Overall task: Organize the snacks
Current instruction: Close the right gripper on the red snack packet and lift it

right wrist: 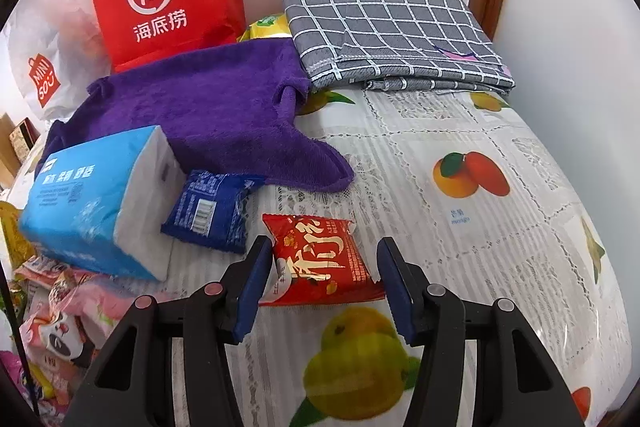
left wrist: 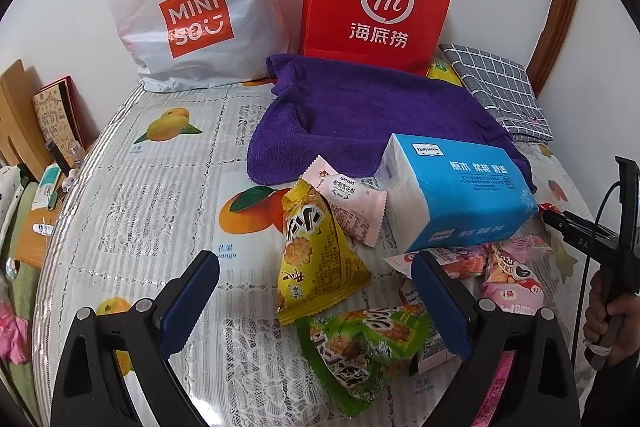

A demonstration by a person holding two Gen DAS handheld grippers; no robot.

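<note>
The right gripper (right wrist: 324, 283) has its blue fingers (right wrist: 256, 283) on either side of a red snack packet (right wrist: 320, 261). The left finger touches the packet's left edge and the right finger meets its lower right corner, so the packet looks gripped. It sits low over the fruit-print worktop (right wrist: 500, 227), roughly flat, its long axis running across the fingers from left to right and its printed face up. Just beside it lie a blue snack packet (right wrist: 212, 211) and a blue tissue pack (right wrist: 92, 203).

The left gripper (left wrist: 316, 307) hangs with its fingers (left wrist: 192, 303) spread wide, empty. Between them a yellow triangular snack bag (left wrist: 320, 259) stands with its apex pointing away, and a green snack bag (left wrist: 364, 343) lies nearer the camera. A purple towel (left wrist: 360, 115) lies behind.
</note>
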